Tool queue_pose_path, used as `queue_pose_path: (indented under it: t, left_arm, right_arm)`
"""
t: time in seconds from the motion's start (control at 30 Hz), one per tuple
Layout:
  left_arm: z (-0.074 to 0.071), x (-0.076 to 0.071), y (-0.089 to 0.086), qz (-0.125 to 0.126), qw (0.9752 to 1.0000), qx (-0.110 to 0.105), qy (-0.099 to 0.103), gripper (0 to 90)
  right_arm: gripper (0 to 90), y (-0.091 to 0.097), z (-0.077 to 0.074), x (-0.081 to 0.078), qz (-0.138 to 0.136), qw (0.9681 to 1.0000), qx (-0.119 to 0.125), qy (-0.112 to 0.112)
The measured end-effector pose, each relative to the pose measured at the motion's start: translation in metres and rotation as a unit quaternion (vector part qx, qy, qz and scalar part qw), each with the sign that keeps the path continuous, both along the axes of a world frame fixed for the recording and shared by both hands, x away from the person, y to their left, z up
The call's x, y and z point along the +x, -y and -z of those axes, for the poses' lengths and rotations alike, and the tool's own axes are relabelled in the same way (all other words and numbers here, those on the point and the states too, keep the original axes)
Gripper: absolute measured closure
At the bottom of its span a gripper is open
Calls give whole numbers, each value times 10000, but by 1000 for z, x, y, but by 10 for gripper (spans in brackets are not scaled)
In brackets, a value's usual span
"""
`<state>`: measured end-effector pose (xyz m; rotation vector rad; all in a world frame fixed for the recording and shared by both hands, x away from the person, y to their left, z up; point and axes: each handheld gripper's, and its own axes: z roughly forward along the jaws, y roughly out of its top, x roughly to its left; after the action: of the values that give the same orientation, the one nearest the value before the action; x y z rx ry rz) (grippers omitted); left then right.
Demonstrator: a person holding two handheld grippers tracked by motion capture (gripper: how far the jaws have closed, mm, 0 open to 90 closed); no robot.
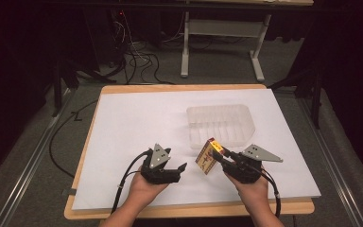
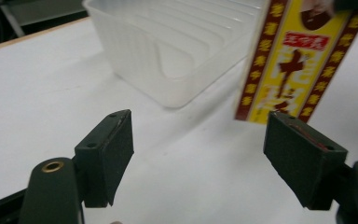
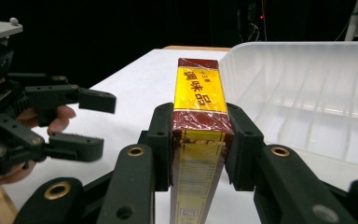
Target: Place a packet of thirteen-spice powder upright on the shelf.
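High view recorded the right tongs (image 1: 220, 158) clamped on a yellow-and-maroon seasoning box (image 1: 208, 156), at 7 o'clock of the clear plastic bin (image 1: 221, 124); the left tongs (image 1: 178, 169) stood parted, empty.

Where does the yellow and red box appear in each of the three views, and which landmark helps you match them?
High view: the yellow and red box is right of centre, held in the right claw.
Left gripper view: upper right.
Right gripper view: centre, between the pads.
Shared landmark: the clear plastic tray beside it.
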<state>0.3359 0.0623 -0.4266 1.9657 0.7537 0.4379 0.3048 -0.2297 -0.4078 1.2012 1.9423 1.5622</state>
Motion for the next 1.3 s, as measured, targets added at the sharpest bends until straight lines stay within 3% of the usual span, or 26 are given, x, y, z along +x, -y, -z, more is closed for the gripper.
queue_pose_path:
  t: [0.17,0.37,0.53,0.87,1.1,1.3]
  left_arm:
    - [-2,6,-12,-206,9998,-55,41,242]
    - [-4,12,-24,-345,9994,34,16,202]
    - [-7,9,-41,-495,9988,-42,0,204]
    - [-3,5,-74,-800,9968,13,-23,209]
    - [-3,6,-81,-862,9962,-93,-23,210]
    - [-3,7,-81,-818,9966,-53,6,211]
  right_arm:
    - [681,6,-1,-1,127,9999,-23,49]
    - [680,12,-2,-3,178,9997,-81,120]
    - [681,20,-5,-5,324,9993,-97,174]
    - [681,35,-6,-7,598,9979,-107,230]
    - [681,46,-7,-6,886,9956,-144,284]
    - [681,54,-9,-6,1132,9928,-217,331]
